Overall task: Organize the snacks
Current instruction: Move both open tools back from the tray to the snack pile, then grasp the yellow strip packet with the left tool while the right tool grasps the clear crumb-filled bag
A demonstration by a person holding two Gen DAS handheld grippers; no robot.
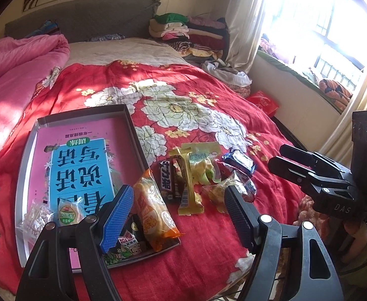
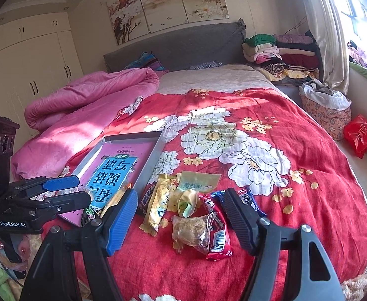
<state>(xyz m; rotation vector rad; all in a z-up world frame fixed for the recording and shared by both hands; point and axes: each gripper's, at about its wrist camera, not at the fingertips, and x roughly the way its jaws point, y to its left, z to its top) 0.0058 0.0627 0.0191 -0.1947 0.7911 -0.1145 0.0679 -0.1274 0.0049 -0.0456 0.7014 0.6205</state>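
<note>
Both our claws, left (image 1: pixel 179 209) and right (image 2: pixel 180 219), gape wide and empty; grabbing into the overlapping snacks (image 2: pixel 192 228) near the bed's foot edge could snag two wrappers.

Bare quilt (image 2: pixel 296 200) lies open right of the snack heap (image 2: pixel 191 213); the tray (image 1: pixel 133 130) wall blocks its left; far tray half is free.

A grey tray (image 1: pixel 133 128) is laid flat on the bed, lined with a pink book. An orange packet (image 1: pixel 153 210) is propped over its rim; three small packets are seen inside. Beside it, loose snacks (image 2: pixel 191 210) are heaped on the red quilt.
</note>
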